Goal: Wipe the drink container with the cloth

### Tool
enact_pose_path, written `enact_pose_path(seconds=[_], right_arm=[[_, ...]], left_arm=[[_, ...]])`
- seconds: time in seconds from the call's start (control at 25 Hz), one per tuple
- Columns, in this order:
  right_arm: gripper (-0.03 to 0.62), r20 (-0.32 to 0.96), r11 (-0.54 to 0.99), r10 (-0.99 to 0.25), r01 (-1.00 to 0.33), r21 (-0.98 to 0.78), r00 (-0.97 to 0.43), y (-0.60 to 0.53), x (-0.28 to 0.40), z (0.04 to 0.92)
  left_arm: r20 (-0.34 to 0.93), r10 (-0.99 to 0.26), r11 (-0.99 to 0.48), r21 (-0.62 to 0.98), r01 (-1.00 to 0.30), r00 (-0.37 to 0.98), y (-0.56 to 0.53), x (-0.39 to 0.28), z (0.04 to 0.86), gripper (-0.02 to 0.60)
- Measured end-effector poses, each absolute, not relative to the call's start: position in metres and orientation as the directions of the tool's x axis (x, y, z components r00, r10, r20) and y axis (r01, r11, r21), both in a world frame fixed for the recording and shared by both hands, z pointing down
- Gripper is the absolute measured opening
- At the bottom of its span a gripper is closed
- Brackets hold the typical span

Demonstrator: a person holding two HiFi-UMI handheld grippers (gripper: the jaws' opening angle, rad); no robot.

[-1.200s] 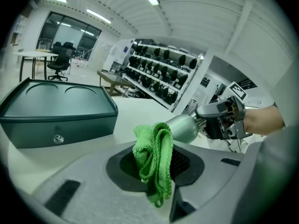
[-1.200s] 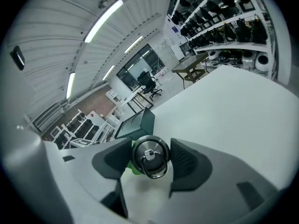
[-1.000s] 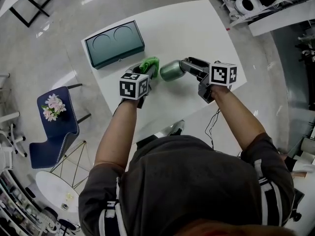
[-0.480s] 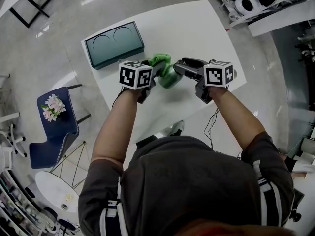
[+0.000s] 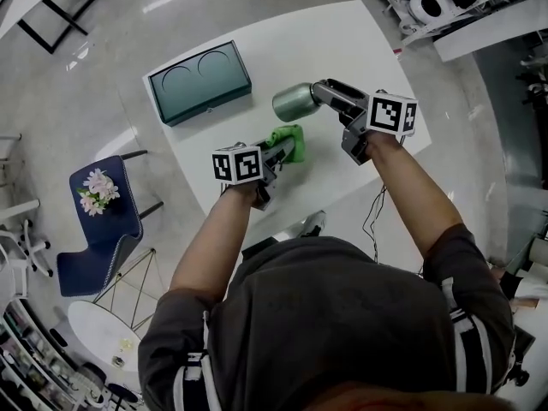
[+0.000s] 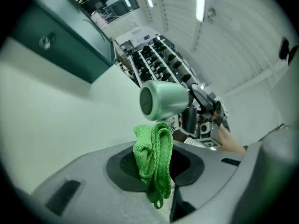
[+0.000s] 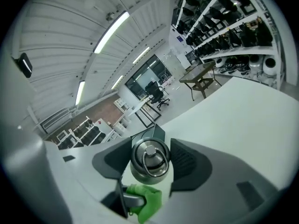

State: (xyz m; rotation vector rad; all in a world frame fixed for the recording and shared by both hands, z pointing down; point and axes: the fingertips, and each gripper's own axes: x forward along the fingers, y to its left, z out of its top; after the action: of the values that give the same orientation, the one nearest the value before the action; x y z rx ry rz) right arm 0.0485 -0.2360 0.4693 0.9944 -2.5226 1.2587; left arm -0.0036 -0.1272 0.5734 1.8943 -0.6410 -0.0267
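Observation:
A metallic green drink bottle (image 5: 295,102) hangs on its side above the white table (image 5: 342,41), and my right gripper (image 5: 320,101) is shut on its cap end. In the right gripper view the bottle (image 7: 149,160) sits between the jaws, ringed cap towards the camera. My left gripper (image 5: 285,149) is shut on a bunched green cloth (image 5: 287,139), nearer the person than the bottle and apart from it. In the left gripper view the cloth (image 6: 154,155) hangs from the jaws, with the bottle's base (image 6: 162,99) just beyond it. The cloth (image 7: 148,202) also shows below the bottle.
A teal case (image 5: 199,82) with two round recesses in its lid lies at the table's far left. A blue chair with flowers (image 5: 96,208) stands on the floor to the left. The table's near edge runs just under my left gripper.
Half a second ago the cloth was against the bottle. My left gripper has since drawn back towards the person with the cloth, while my right gripper has carried the bottle up and away.

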Motion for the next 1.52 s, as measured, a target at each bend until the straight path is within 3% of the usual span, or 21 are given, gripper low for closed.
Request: enact_pose_path(seconds=[0.28,0.4,0.8,1.0,1.16,1.28,1.52], right_arm=[[0.250,0.396,0.445,-0.475,-0.603,-0.662,-0.786,-0.223,0.019,0.486],[0.250,0.397,0.455,-0.473,-0.604,-0.655,-0.787,-0.221,0.022,0.487],[0.249,0.371,0.438,-0.487,-0.588,-0.679,-0.791,-0.223,0.055,0.476],[0.249,0.411,0.383,-0.544,-0.652,-0.655,-0.732,-0.232,0.074,0.478],[0.249,0.491,0.341,-0.553,-0.721,-0.604,-0.673,-0.233,0.078,0.493],[0.249,0.503,0.338,-0.542,-0.722,-0.603,-0.673,-0.230,0.065,0.497],[0.249,0.483,0.375,-0.502,-0.684,-0.626,-0.717,-0.218,0.047,0.493]], left_arm=[[0.037,-0.532,-0.135,0.983,-0.128,0.846,-0.146,0.036,0.546,0.081],[0.000,-0.585,-0.099,0.993,-0.071,0.811,-0.156,0.026,0.548,0.080],[0.083,-0.684,-0.037,0.988,-0.148,0.725,-0.168,-0.040,0.579,0.080],[0.036,-0.719,-0.107,0.981,-0.162,0.694,-0.171,-0.076,0.556,0.080],[-0.068,-0.642,-0.245,0.962,-0.120,0.763,-0.160,-0.043,0.495,0.080],[-0.062,-0.580,-0.315,0.937,-0.153,0.812,-0.157,-0.009,0.478,0.080],[0.013,-0.593,-0.261,0.943,-0.208,0.805,-0.155,-0.009,0.503,0.081]])
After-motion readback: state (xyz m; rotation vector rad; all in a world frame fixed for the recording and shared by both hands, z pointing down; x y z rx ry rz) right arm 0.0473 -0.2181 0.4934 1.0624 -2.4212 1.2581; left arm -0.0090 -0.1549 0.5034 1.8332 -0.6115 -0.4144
